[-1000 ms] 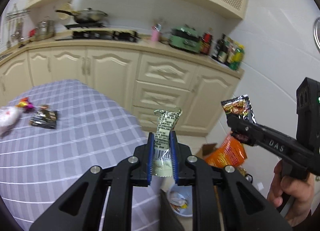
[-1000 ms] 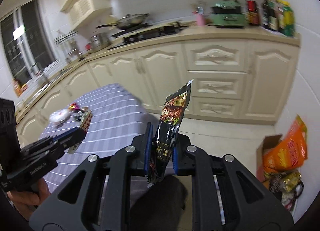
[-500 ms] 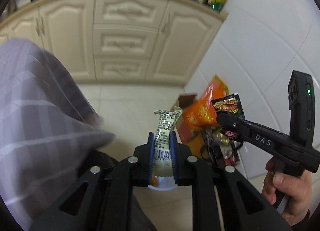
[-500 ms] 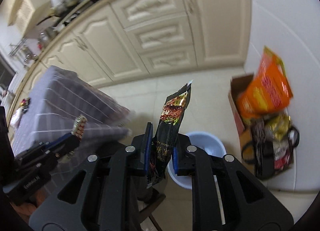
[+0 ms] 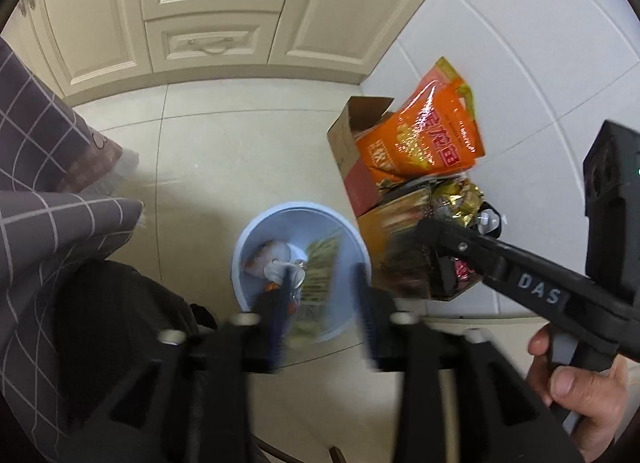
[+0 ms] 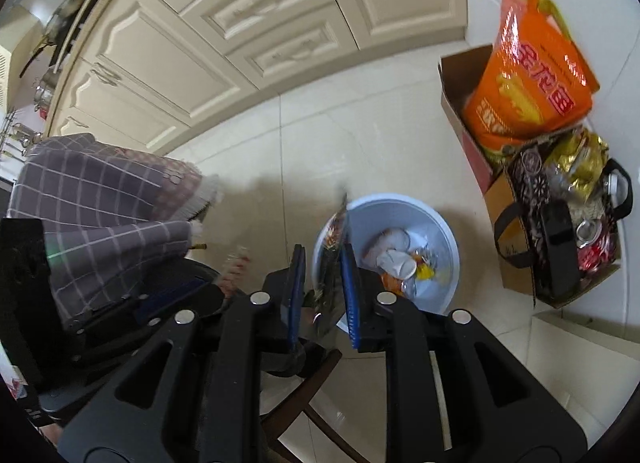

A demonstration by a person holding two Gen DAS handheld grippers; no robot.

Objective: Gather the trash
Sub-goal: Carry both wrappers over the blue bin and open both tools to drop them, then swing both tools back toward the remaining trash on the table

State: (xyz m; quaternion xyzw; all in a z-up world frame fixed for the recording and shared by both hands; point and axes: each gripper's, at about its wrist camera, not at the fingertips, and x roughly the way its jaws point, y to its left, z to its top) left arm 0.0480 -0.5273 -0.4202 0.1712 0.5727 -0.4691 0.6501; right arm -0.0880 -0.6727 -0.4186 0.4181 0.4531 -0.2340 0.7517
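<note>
While both tongs hang above the floor, the blue bin (image 5: 301, 263) lies directly below and ahead of them. Left gripper (image 5: 322, 305) is spread wide, and a blurred wrapper (image 5: 316, 279) is dropping, long axis downward. Right gripper (image 6: 323, 295), parted slightly, has a dark wrapper (image 6: 333, 263) upright between its fingers over the bin's near rim.

A trash bin (image 6: 440, 223) stands on the floor (image 6: 260, 167) before the cabinets (image 6: 240, 23), with a cloth-draped surface (image 6: 100, 191) to its left, a cardboard box (image 6: 456, 103) of bags to its right, and seemingly wrappers inside.
</note>
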